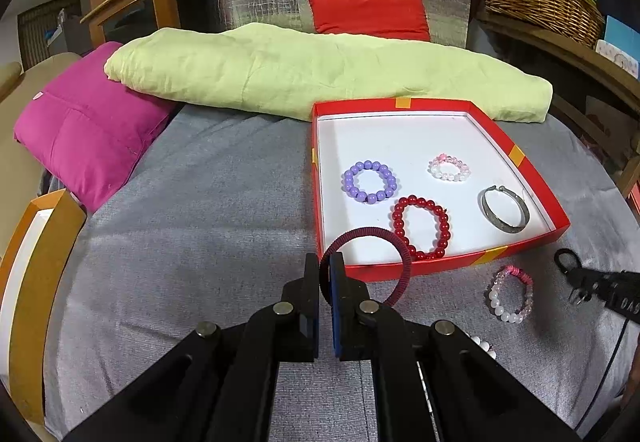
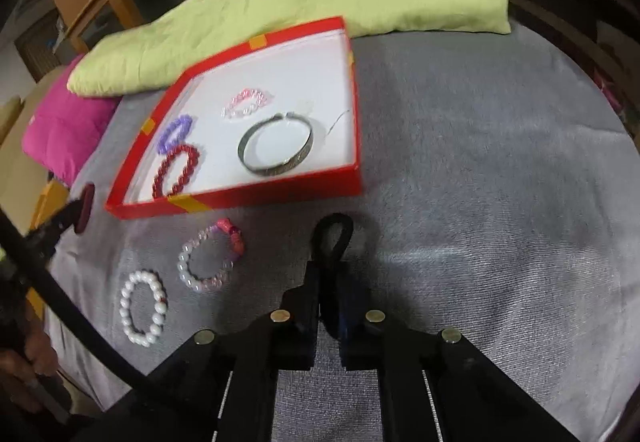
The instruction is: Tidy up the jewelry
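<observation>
Inside your red box (image 1: 520, 238): purple bead bracelet (image 1: 370, 182), pink-white bracelet (image 1: 449, 167), red bead bracelet (image 1: 421, 227), silver bangle (image 1: 505, 208); outside on the grey cover (image 2: 480, 162): pink beaded bracelet (image 2: 211, 257), white pearl bracelet (image 2: 144, 308); your left gripper (image 1: 325, 276), jaws closed on a maroon hair tie (image 1: 366, 262); your right gripper (image 2: 328, 278), jaws clamping a black hair tie (image 2: 334, 238)

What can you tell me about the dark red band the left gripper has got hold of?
The dark red band is a closed ring with a fine ribbed, cord-wrapped look, probably elastic. The left gripper is shut on its left side, so it stands upright on edge, the loop arching to the right of the fingers. In the left wrist view it overlaps the front wall of the red box, though whether it touches that wall cannot be told. In the right wrist view it shows edge-on, left of the box.
</observation>
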`<state>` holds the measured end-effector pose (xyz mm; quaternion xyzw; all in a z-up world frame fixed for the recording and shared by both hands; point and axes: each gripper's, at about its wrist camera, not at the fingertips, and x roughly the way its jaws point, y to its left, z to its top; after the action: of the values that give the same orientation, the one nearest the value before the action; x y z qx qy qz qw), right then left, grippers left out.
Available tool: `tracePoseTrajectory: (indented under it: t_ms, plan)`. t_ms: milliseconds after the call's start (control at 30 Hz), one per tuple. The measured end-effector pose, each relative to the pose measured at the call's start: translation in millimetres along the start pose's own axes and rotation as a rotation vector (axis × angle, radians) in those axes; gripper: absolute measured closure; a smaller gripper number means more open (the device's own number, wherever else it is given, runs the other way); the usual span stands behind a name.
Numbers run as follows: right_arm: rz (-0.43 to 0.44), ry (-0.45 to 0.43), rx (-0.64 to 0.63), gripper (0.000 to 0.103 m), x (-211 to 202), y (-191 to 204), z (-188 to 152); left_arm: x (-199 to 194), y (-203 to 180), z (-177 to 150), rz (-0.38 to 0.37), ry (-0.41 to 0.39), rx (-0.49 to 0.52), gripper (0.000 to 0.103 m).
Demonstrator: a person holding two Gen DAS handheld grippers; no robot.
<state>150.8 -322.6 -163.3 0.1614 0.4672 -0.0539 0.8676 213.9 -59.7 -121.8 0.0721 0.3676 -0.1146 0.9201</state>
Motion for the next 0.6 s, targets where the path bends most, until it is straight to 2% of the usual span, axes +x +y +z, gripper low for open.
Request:
tracePoseTrajectory:
  t_ms: [167,333,467,600]
  plan:
    - [0.107,-0.096,0.062,0.096,-21.4,-3.3,8.4,-1.5,1.0,0.3,0.000,-0.007,-0.007,0.098]
    - [0.180,-0.170,0.043,0.096,-35.1,16.2,10.2,-4.8,1.7,0.1,-0.010,-0.014,-0.016,0.098]
    - [0.180,-0.188,0.012,0.096,-39.1,29.3,12.9,-4.9,4.8,-0.6,-0.012,-0.009,-0.022,0.098]
    - [0.159,-0.177,0.047,0.095,-42.3,13.1,16.7,-5.5,8.6,-1.5,-0.011,-0.006,-0.022,0.098]
